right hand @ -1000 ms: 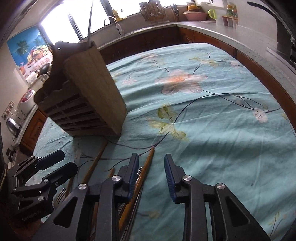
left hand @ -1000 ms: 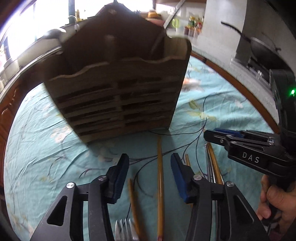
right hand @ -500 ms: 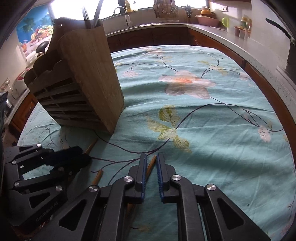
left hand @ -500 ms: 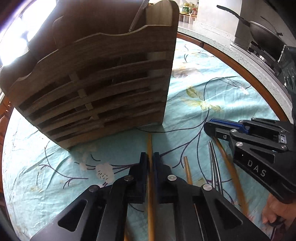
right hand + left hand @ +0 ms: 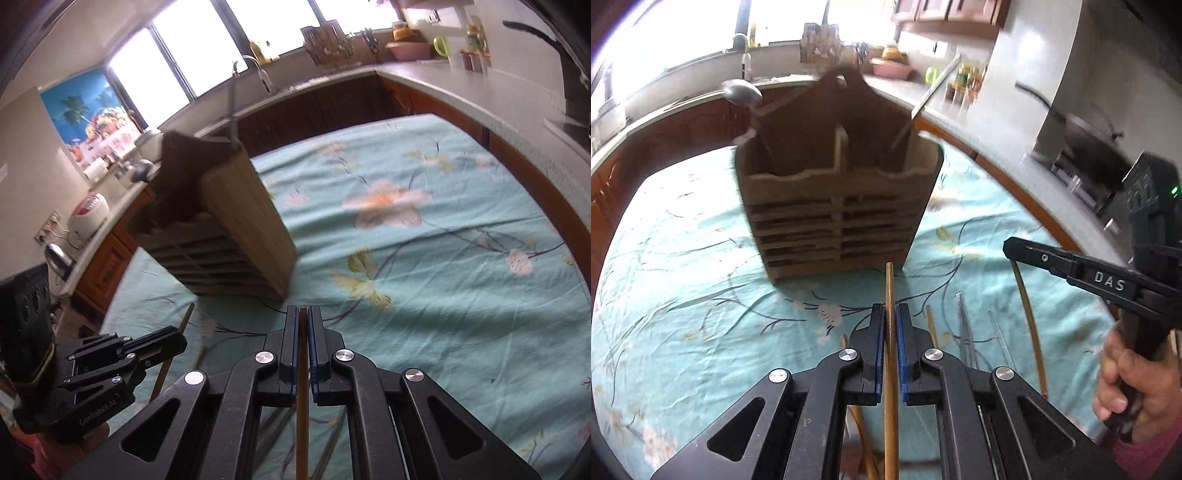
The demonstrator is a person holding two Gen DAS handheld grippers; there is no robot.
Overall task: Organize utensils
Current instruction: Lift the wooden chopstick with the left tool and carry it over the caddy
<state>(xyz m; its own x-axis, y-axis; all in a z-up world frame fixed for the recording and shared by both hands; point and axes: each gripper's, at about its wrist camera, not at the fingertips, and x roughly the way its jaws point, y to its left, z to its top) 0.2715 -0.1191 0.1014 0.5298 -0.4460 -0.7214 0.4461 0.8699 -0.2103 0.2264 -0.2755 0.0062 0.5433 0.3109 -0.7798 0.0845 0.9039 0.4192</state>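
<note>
A wooden slatted utensil caddy (image 5: 834,206) stands on the floral teal tablecloth (image 5: 683,266); it also shows in the right wrist view (image 5: 236,236). A spoon (image 5: 740,92) and a metal handle (image 5: 934,88) stick out of it. My left gripper (image 5: 891,317) is shut on a wooden chopstick (image 5: 889,288) that points at the caddy's base. My right gripper (image 5: 303,325) is shut on another wooden chopstick (image 5: 303,387). Loose wooden chopsticks (image 5: 1028,314) and metal chopsticks (image 5: 964,325) lie on the cloth below the grippers.
The right gripper (image 5: 1071,266) and the hand holding it sit at the right of the left wrist view. The left gripper (image 5: 110,362) sits low left in the right wrist view. A kitchen counter (image 5: 461,81) with jars and a sink curves behind the table.
Both grippers have shut on a chopstick each and lifted up and back from the cloth; the caddy now looks farther away.
</note>
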